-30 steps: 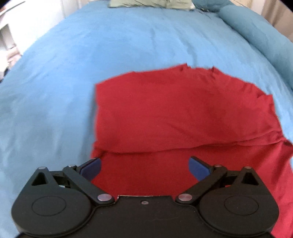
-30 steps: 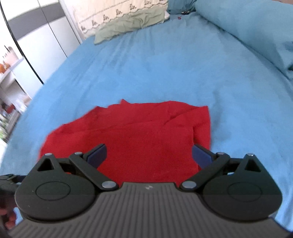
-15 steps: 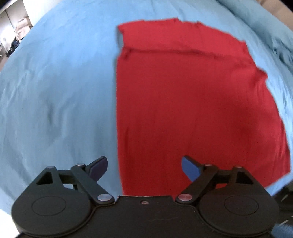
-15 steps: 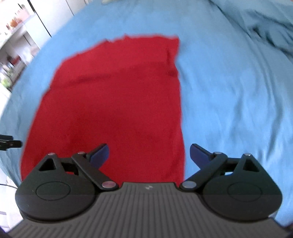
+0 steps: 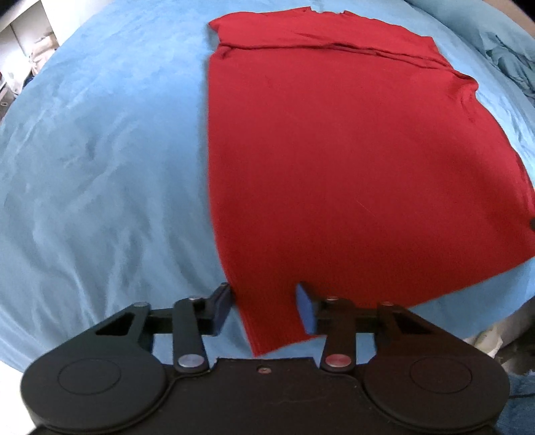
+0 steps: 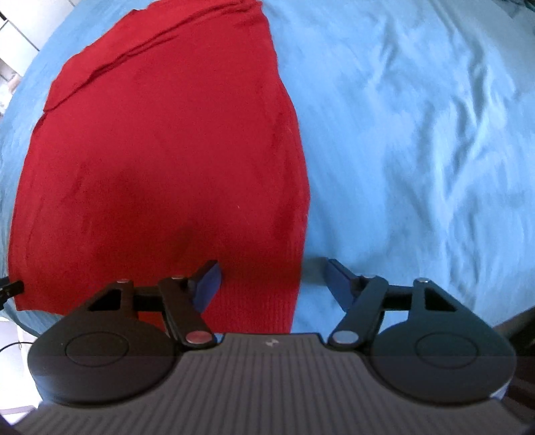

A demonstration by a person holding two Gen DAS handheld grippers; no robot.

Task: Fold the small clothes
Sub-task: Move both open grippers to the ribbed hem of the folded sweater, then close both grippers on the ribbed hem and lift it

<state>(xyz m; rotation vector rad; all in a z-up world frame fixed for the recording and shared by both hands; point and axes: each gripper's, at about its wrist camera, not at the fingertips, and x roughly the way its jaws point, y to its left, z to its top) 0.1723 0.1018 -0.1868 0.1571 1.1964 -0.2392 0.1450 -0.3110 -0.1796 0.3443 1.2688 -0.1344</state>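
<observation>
A red garment (image 5: 351, 160) lies flat on the blue bedspread (image 5: 100, 167), with a folded band across its far end. My left gripper (image 5: 264, 308) is open, its jaws straddling the garment's near left corner. In the right wrist view the red garment (image 6: 160, 160) fills the left half. My right gripper (image 6: 272, 284) is open, its jaws straddling the garment's near right corner, the right finger over the blue bedspread (image 6: 418, 134).
The bed's near edge runs just below both grippers. Floor and clutter show past the edge at the right (image 5: 495, 338) in the left wrist view. Rumpled blue bedding (image 5: 508, 50) lies at the far right. White furniture (image 6: 20, 26) stands to the far left.
Both grippers have pulled back from the folded far end to the garment's near edge and dropped close to it. Their jaws have narrowed around the two near corners.
</observation>
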